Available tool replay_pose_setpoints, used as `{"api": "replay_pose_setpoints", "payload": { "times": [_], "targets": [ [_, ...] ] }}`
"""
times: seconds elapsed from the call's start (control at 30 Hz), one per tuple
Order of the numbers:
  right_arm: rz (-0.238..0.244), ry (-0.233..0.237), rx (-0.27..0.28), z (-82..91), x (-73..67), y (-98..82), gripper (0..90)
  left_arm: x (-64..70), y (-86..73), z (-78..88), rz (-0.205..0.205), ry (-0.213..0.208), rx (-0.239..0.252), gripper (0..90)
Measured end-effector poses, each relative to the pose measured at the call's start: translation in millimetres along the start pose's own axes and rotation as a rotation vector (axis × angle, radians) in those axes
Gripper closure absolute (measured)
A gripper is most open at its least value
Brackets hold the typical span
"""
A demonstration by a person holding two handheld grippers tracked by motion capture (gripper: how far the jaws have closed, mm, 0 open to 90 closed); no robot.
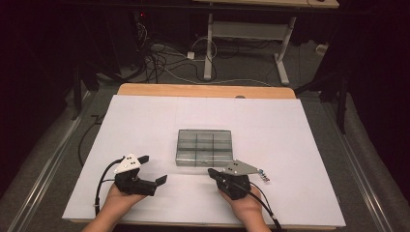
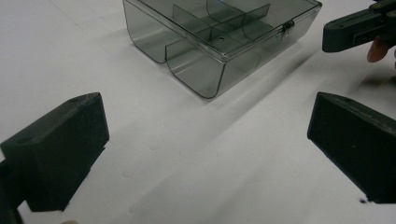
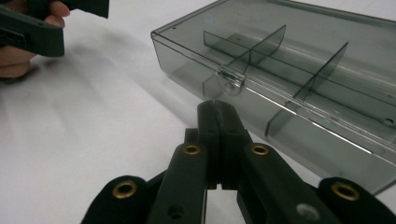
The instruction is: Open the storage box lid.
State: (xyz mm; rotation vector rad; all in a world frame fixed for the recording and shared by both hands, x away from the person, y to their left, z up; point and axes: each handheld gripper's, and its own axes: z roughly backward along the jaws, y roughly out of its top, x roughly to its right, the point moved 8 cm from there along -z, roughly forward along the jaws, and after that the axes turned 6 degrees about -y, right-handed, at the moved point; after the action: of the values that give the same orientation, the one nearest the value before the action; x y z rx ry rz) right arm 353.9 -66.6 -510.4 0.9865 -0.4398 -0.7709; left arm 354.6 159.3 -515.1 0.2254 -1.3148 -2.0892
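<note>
The right gripper (image 3: 215,105), its jaws pressed together, is pointing at the small latch (image 3: 229,79) on the clear grey plastic box (image 1: 204,147), so it should be nudging gently there.

A smoky clear plastic box (image 1: 205,147) lay flat at the middle of the white table, lid closed and latched at its near side, with dividers splitting it into compartments inside.
</note>
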Motion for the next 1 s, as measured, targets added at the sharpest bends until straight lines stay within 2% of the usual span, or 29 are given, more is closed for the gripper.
{"api": "replay_pose_setpoints", "payload": {
  "times": [0.1,0.33,0.37,0.47,0.53,0.57,0.7,1.0],
  "targets": [
    [-0.012,0.006,0.008,-1.7,-1.7,4.1,90.0,0.8,1.0,0.4,0.000,-0.003,0.010,0.0],
    [-0.001,0.015,0.011,-14.2,-5.2,17.6,90.0,2.1,1.4,-0.9,-0.007,-0.009,0.014,0.0],
    [0.023,0.019,0.013,-17.9,-6.2,22.6,90.0,1.9,1.7,-0.4,-0.007,-0.010,0.017,0.0],
    [0.013,0.042,0.031,-21.8,-7.5,26.6,90.0,1.3,3.6,2.5,-0.001,-0.016,0.031,0.0],
    [0.011,0.044,0.033,-23.3,-7.8,25.9,90.0,1.6,4.1,3.3,-0.001,-0.017,0.035,0.0],
    [0.038,0.045,0.009,-27.2,-9.1,21.9,90.0,2.1,4.3,3.9,-0.002,-0.018,0.038,0.0],
    [0.034,0.045,-0.004,-28.1,-10.4,17.3,90.0,2.7,3.5,2.9,-0.001,-0.017,0.037,0.0],
    [-0.008,0.031,-0.067,-26.1,-2.3,2.4,90.0,5.1,4.1,2.7,-0.002,-0.017,0.038,0.0]
  ]
}}
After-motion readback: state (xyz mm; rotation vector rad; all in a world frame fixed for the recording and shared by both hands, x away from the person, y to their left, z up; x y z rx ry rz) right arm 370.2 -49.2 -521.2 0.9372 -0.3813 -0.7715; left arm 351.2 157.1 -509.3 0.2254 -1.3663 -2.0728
